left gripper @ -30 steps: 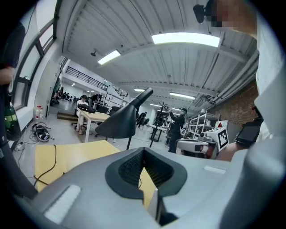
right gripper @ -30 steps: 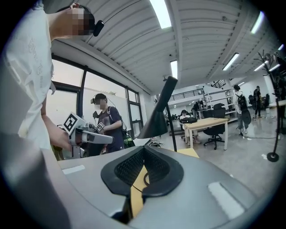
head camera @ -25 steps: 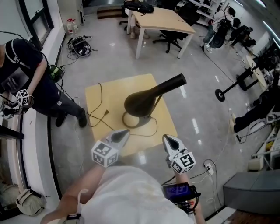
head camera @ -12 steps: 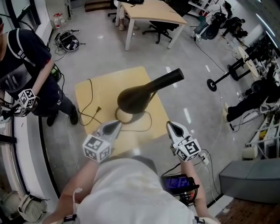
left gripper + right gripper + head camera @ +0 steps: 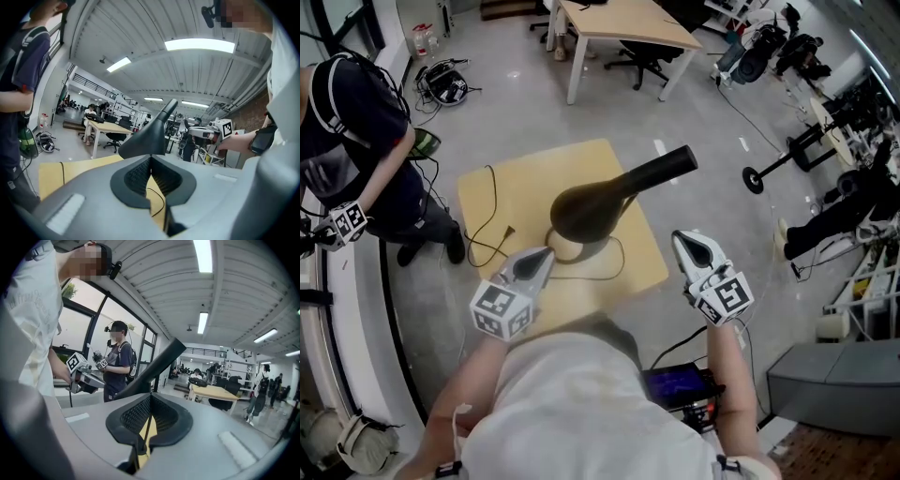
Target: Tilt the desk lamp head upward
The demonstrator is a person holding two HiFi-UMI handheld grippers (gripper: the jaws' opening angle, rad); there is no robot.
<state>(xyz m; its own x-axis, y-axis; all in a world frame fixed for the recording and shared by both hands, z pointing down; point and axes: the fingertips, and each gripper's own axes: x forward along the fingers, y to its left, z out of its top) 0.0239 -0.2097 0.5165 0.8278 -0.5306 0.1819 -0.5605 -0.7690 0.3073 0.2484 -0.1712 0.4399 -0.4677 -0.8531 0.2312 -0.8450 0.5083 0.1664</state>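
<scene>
Lamp head [image 5: 586, 211] is not touched yet; my left tool [image 5: 540, 257] and right tool [image 5: 685, 243], both closed and empty, hover over the worktop's [image 5: 492, 192] near edge. I judge all tilting is left.

Matte black desk lamp [image 5: 592, 208], cone-shaped head and straight stem: one flat colour, no pattern. Lamp base [image 5: 563, 251] looks pale tan, close to the tone under it. Square pale yellow-wood counter [image 5: 525, 173]: plain and uniform. Thin black cable [image 5: 491, 197] near the counter's left edge.

Light grey plastic left gripper [image 5: 546, 255] and right gripper [image 5: 684, 242]: the jaws are lined with black pads with a fine ribbed texture. Marker cubes [image 5: 501, 310] have white faces with black square-block patterns.

Glossy pale grey floor [image 5: 712, 122] with white light streaks. Wearer's off-white T-shirt [image 5: 581, 412] is plain. Bystander [image 5: 356, 122]: dark navy top, black trousers. Far rectangular table [image 5: 623, 23]: light wood top, white legs.
</scene>
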